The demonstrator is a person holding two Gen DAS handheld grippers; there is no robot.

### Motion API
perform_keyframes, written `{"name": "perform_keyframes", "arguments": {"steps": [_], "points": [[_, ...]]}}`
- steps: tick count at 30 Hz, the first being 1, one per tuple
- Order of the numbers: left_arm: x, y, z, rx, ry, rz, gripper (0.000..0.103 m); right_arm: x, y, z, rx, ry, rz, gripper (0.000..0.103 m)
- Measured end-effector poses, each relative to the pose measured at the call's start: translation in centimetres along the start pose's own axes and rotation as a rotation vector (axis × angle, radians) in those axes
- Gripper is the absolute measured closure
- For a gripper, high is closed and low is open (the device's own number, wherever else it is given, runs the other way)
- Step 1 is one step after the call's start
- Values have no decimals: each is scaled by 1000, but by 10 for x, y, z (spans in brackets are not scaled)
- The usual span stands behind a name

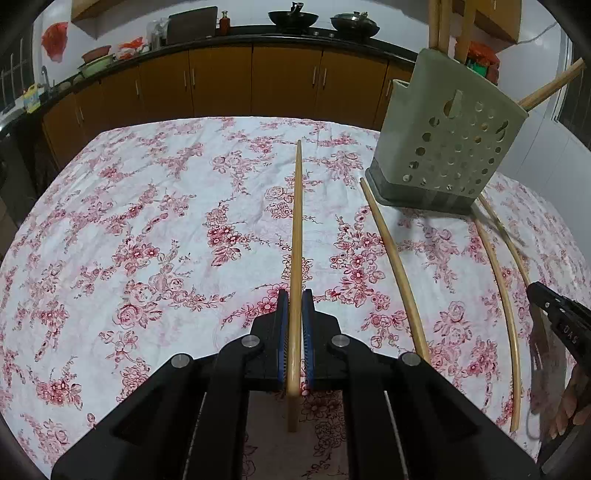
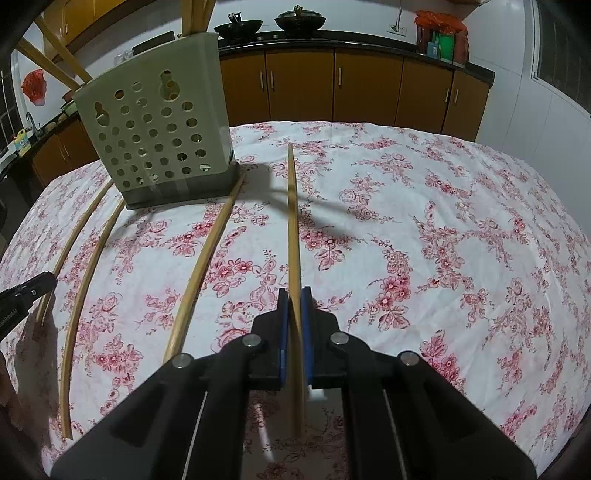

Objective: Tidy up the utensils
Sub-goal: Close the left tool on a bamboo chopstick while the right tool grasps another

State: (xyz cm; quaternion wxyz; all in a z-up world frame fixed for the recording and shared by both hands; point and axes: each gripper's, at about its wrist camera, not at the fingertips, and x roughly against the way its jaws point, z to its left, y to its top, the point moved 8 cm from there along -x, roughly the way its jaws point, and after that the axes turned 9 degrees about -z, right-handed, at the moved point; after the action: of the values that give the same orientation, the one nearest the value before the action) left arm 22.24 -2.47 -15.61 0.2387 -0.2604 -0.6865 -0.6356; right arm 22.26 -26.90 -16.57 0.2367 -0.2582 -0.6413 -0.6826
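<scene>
My left gripper is shut on a long wooden chopstick that points straight ahead over the floral tablecloth. My right gripper is shut on another wooden chopstick, also pointing ahead. A pale green perforated utensil holder stands at the back right in the left view and at the back left in the right view, with several chopsticks standing in it. Three loose chopsticks lie on the cloth near the holder; they also show in the right view.
The table is covered by a white cloth with red flowers. Brown kitchen cabinets and a dark counter with woks run along the back wall. The right gripper's tip shows at the left view's right edge.
</scene>
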Motion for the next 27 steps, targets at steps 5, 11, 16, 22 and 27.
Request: {"name": "perform_keyframes", "arguments": {"steps": [5,11,16,22,27], "points": [[0,0,0,7,-5,0,94,0,0,1,0,0,0,94],[1,-1,0,7,-5,-1,94,0,0,1,1,0,0,94],[1,-1,0,7,-5,-1,94,0,0,0,0,1,-1,94],[3,-2,-2,-21,10,-1,94,0,0,0,0,1,-1,94],[6,-6,-3,-36,16,1,94,1,-1,0,-3,2,-1,94]]}}
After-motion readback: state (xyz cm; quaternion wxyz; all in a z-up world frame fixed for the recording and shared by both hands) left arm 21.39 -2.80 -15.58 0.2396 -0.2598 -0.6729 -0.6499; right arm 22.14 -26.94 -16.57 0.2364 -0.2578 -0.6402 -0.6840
